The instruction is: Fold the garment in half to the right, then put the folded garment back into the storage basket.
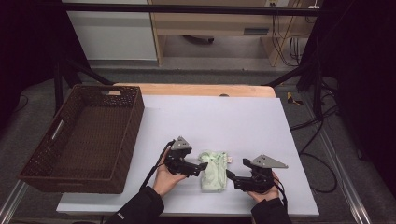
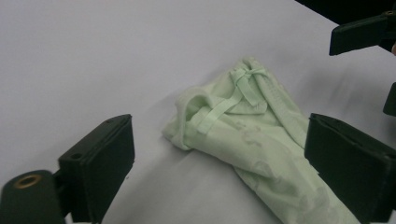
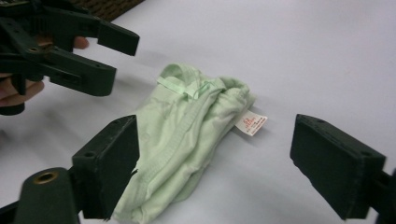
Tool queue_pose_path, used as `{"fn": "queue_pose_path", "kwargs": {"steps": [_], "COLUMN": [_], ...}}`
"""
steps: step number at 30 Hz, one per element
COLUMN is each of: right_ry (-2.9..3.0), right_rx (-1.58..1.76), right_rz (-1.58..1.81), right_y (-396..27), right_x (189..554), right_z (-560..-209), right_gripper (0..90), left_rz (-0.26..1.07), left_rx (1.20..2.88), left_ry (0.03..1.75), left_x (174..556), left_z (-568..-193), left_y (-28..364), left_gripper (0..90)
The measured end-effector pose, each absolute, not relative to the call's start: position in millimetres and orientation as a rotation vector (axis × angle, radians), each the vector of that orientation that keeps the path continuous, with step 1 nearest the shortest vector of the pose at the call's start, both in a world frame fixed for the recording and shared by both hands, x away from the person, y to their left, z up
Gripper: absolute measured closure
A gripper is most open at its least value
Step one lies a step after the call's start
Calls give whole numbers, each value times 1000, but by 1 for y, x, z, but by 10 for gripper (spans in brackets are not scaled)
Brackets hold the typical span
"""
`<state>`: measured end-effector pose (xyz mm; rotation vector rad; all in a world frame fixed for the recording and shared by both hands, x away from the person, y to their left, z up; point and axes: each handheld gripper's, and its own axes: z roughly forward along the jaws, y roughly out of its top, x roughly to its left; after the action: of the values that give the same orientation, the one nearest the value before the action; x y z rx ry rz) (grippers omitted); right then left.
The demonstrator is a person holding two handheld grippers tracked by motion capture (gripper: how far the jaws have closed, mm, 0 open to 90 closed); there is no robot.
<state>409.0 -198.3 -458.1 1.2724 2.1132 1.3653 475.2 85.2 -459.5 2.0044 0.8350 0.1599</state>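
Observation:
A folded pale green garment [image 1: 213,170] with a small bow and a white label lies on the white table top, near the front edge. My left gripper [image 1: 204,166] sits just left of it, open, jaws pointing at the cloth. My right gripper [image 1: 232,176] sits just right of it, also open. In the left gripper view the garment [image 2: 243,135] lies ahead between the spread jaws of the gripper [image 2: 229,172], untouched. In the right gripper view the garment [image 3: 187,126] lies ahead of the wide jaws of the gripper [image 3: 219,163], its label [image 3: 251,122] on the right; the left gripper [image 3: 105,56] shows at upper left.
A dark brown woven basket [image 1: 126,135] stands empty on the table's left side. The white table top [image 1: 224,116] stretches behind the garment. A wooden edge and dark frame posts lie beyond the table; cables run along the floor at right.

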Motion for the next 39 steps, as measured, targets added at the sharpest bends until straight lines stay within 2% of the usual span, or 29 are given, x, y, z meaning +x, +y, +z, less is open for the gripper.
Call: {"fn": "queue_pose_path", "kwargs": {"steps": [4,25,34,39], "right_ry": [2152,2183,2188,2193], "right_rx": [1267,1260,1270,1266], "right_rz": [1350,1314,1291,1286], "right_y": [-197,-196,-192,-191], "right_x": [409,398,397,397], "right_z": [-462,-464,-464,-465], "right_gripper": [62,29,26,26], "left_rz": [180,188,202,213], "left_rx": [2016,2020,2031,2026], "left_ry": [861,948,967,987], "left_x": [475,490,491,491], "left_z": [-464,-474,-478,-479], "left_y": [84,69,66,65], "left_gripper": [41,72,127,212]}}
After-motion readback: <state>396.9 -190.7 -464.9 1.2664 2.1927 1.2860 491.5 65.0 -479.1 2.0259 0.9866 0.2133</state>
